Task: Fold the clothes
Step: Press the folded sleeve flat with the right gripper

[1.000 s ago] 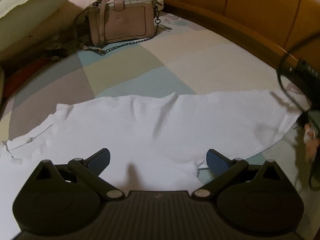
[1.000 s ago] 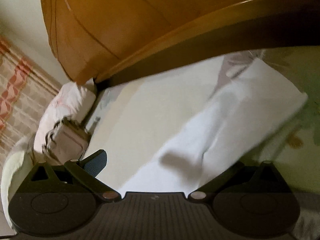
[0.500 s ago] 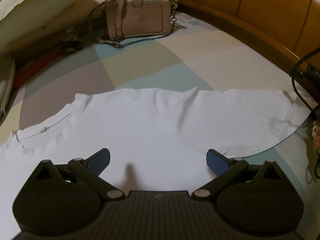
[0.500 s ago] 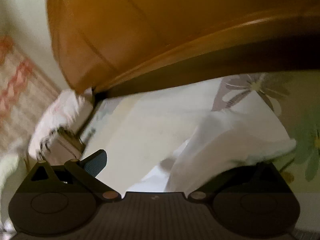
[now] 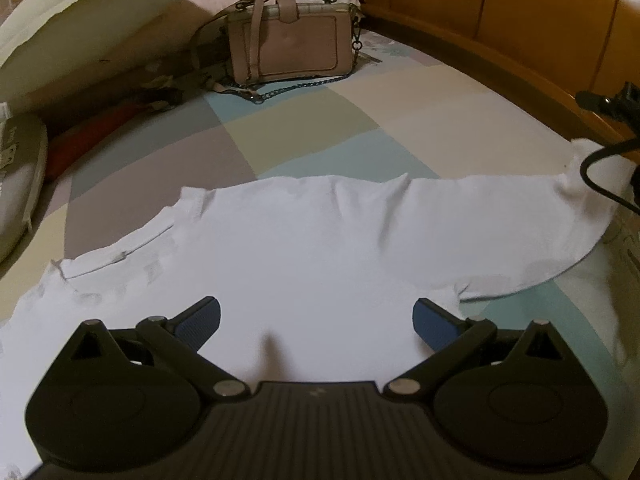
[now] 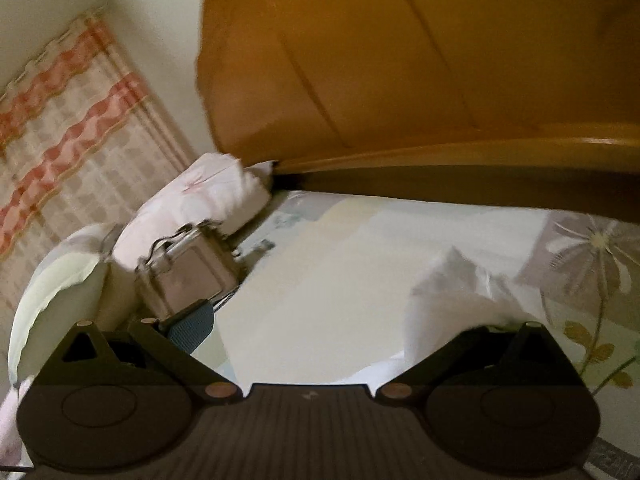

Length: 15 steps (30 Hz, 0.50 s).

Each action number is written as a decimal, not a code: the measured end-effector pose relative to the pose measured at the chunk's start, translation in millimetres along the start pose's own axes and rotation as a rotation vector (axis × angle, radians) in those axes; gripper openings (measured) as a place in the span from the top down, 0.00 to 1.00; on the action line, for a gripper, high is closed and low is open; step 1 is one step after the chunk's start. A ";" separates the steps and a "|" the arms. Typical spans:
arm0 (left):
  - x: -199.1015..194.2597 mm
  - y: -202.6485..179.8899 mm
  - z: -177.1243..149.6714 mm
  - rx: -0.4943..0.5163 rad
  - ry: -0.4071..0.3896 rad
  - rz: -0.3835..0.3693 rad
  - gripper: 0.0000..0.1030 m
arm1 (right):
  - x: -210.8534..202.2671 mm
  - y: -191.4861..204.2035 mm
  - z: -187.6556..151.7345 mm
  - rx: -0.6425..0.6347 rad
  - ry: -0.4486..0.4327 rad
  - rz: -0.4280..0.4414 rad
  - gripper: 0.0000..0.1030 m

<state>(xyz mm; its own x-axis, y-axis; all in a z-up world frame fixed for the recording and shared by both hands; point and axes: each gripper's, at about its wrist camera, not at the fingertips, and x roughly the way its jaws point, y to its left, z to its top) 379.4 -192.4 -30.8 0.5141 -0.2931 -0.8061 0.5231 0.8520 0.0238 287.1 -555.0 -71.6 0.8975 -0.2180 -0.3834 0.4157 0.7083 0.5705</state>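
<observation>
A white T-shirt (image 5: 320,248) lies spread flat across the patchwork bed sheet (image 5: 304,128), collar to the left. My left gripper (image 5: 316,320) hovers open just above the shirt's near part, nothing between its blue pads (image 5: 200,316). The shirt's far right end (image 5: 584,184) is pulled up into a peak by the bed's wooden edge. In the right wrist view my right gripper (image 6: 320,326) has its jaws spread wide. White shirt cloth (image 6: 452,304) is bunched over its right finger and hides that tip; only its left pad (image 6: 191,326) shows.
A pink handbag (image 5: 292,48) with a chain strap stands at the back of the bed beside pillows (image 5: 80,12). A curved wooden bed frame (image 5: 500,40) runs along the right. A black cable (image 5: 600,160) hangs at the right edge. A patterned curtain (image 6: 60,128) hangs behind.
The shirt's right end has been drawn up and back toward the wooden frame, stretching the cloth flatter. The right wrist view has swung, and the cloth now bunches over its right finger.
</observation>
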 end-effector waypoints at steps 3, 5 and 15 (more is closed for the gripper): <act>-8.7 7.2 -6.3 0.023 0.014 -0.013 0.01 | -4.8 12.2 -3.2 -0.030 0.016 0.026 0.00; -15.3 12.7 -11.8 0.044 0.024 -0.019 0.01 | -4.8 23.0 -4.9 -0.048 0.026 0.034 0.00; -48.7 54.9 -44.6 0.110 0.109 -0.094 0.01 | 0.6 97.8 -31.4 -0.154 0.098 0.059 0.00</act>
<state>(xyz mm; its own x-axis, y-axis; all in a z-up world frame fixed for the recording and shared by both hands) 352.8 -112.0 -16.6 0.3858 -0.3151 -0.8671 0.6398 0.7685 0.0054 323.7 -464.8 -38.8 0.8979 -0.1122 -0.4257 0.3289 0.8138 0.4792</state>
